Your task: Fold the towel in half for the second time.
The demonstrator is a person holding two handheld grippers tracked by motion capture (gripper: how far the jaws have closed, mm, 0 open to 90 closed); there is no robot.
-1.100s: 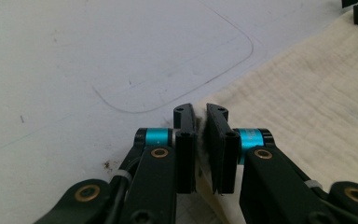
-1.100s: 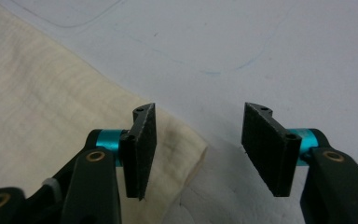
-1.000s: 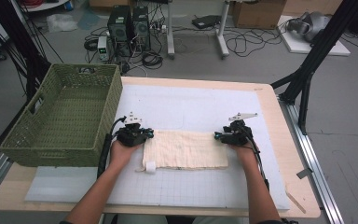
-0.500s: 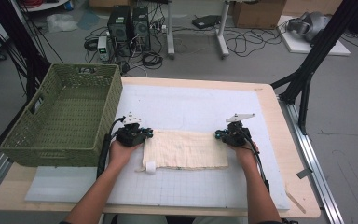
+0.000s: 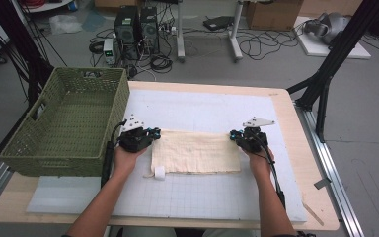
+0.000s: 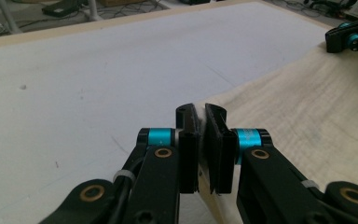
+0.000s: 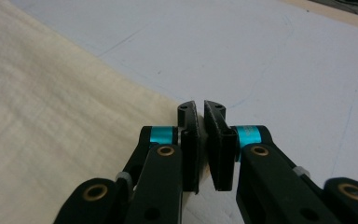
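A cream cloth [image 5: 197, 150] lies flat on the white mat [image 5: 202, 106], with a small white label [image 5: 159, 172] at its near left corner. My left gripper [image 5: 155, 134] is at the cloth's far left corner. In the left gripper view the gripper [image 6: 201, 114] has its jaws shut on the edge of the cloth [image 6: 307, 107]. My right gripper [image 5: 233, 134] is at the far right corner. In the right gripper view the gripper [image 7: 201, 109] is pinched shut where the cloth [image 7: 51, 93] ends. The right gripper [image 6: 349, 37] also appears far off in the left gripper view.
A green woven basket [image 5: 44, 165] stands at the table's left, close to my left hand. The wooden table edge [image 5: 296, 148] runs along the right. Beyond the table, cables and computer cases [image 5: 135, 24] sit on the floor.
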